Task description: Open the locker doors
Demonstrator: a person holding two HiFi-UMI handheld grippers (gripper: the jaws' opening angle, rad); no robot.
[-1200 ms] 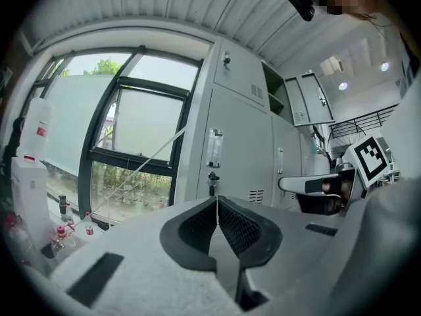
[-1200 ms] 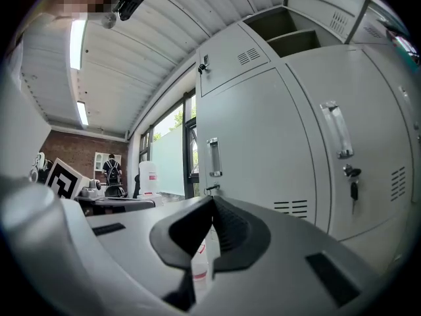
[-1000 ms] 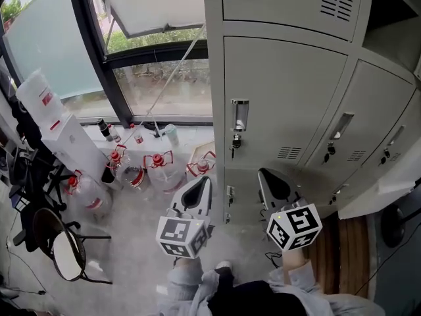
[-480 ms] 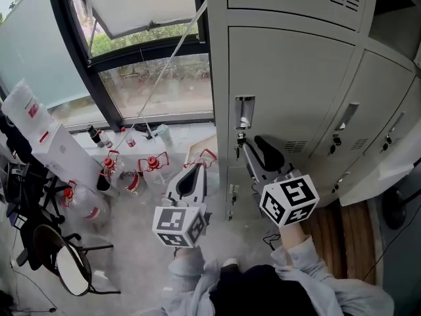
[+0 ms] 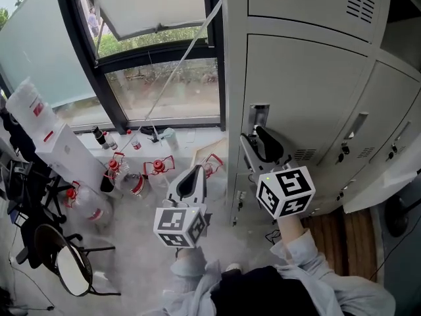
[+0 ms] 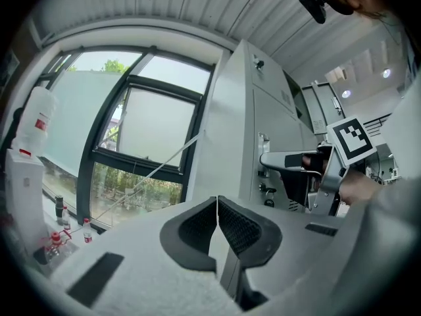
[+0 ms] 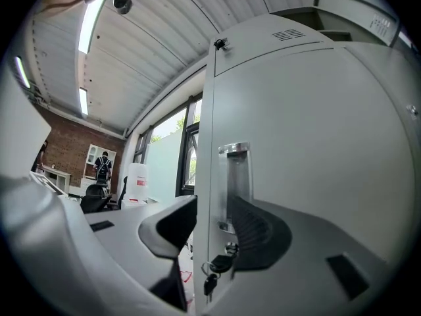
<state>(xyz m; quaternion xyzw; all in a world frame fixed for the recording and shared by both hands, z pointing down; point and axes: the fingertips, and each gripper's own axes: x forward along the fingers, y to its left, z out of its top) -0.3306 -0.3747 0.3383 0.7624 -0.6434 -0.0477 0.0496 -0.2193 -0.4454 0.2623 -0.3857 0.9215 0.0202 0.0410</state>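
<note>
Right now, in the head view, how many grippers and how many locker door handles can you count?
Grippers: 2, the left gripper shut, the right gripper opening with the door edge between its jaws.
Door handles: 3
Total: 5

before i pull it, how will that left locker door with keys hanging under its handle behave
The locker door looks like thin painted sheet metal, so probably light and a little flexible. Its keys dangle from a ring, so they will likely swing. The recessed handle looks smooth, perhaps slippery.
</note>
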